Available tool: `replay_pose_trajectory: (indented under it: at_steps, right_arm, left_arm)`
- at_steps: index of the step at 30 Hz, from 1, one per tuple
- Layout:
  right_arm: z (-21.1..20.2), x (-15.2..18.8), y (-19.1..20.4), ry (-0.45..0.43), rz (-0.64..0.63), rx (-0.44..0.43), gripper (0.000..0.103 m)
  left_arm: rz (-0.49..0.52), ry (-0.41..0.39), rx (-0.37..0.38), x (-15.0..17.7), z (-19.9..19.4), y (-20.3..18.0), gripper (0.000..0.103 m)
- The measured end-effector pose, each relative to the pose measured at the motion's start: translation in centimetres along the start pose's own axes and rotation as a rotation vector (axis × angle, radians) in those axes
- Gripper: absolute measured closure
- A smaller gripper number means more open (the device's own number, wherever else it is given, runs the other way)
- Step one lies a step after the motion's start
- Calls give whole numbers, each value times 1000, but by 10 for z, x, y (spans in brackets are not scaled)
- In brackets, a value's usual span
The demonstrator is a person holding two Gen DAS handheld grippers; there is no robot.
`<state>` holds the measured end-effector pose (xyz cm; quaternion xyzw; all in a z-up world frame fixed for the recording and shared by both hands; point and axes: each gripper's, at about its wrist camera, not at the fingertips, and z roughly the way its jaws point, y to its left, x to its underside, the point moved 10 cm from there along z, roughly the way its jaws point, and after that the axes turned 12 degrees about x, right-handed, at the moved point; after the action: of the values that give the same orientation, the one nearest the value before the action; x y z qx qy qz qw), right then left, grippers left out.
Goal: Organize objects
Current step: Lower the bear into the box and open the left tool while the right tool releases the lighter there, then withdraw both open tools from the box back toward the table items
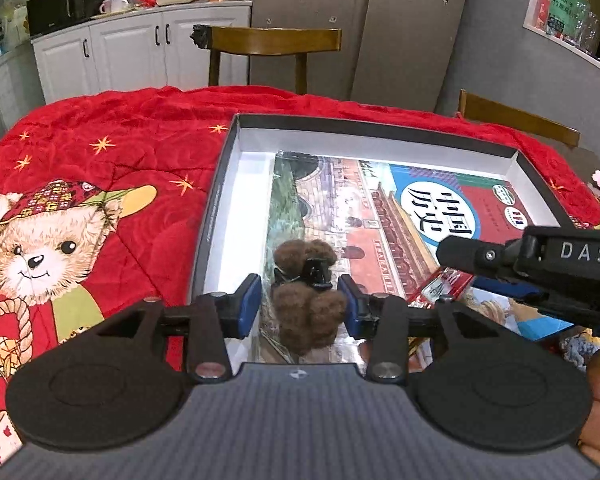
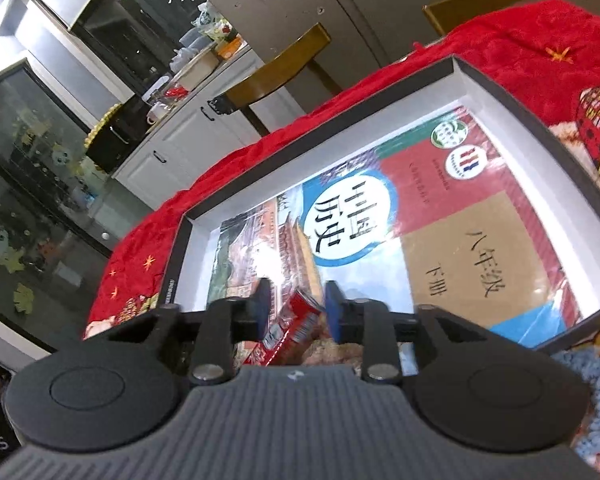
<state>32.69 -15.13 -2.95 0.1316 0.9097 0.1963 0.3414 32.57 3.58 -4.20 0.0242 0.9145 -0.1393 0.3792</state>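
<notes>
Left wrist view: the left claw [image 1: 300,304] sits low centre of the frame, its blue pads [image 1: 249,304] standing just either side of a brown fuzzy hair clip [image 1: 307,296]; whether they press it or have just parted from it I cannot tell. The clip lies over the lower left part of the history textbook [image 1: 380,208], which fills most of the shallow black box [image 1: 372,130] on the red blanket [image 1: 100,128] covering the desk. At right of that frame the right claw [image 1: 456,280] reaches in with a red snack packet [image 1: 440,284].

Right wrist view shows that claw [image 2: 296,308] clamped on the red packet [image 2: 288,328], held tilted over the near end of the book [image 2: 440,216] (the image is a little smeared there).

My judgement: the step in hand is loading small items into the box on top of the book, clip first and packet next. The next move calls for lowering the packet flat beside the clip, then parting the pads.

Room is good: the upper and right stretches of the book cover lie bare in both views. The box's white inner walls [image 2: 548,128] are low but upright, so a claw backing out low could catch the near rim. The two claws are near each other, so one should lift away before the other releases.
</notes>
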Motion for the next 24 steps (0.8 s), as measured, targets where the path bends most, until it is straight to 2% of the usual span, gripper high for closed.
replay_pose_trajectory:
  at_steps: [1, 3, 8, 14, 16, 20, 22, 24]
  right_arm:
    - [-1, -1, 0, -8, 4, -2, 53]
    - [-4, -3, 0, -14, 5, -6, 40]
    - [-16, -9, 5, -51, -13, -9, 33]
    - [-47, -21, 21, -134, -75, -46, 26]
    - [-65, -27, 29, -182, -109, -66, 24]
    - [-117, -39, 50, -328, -191, -90, 12]
    - [-145, -43, 57, -409, -226, -80, 2]
    - [-173, -47, 58, -493, -241, -55, 0]
  left_arm:
    - [0, 0, 6, 0, 0, 0, 53]
    - [-3, 1, 21, -1, -1, -1, 51]
    - [5, -33, 29, -9, -11, -4, 40]
    - [14, -132, 53, -32, -43, -6, 39]
    - [17, -165, 66, -40, -57, -7, 37]
    - [32, -253, 93, -56, -96, -16, 35]
    - [52, -294, 106, -62, -118, -23, 34]
    - [60, -329, 115, -65, -138, -30, 30]
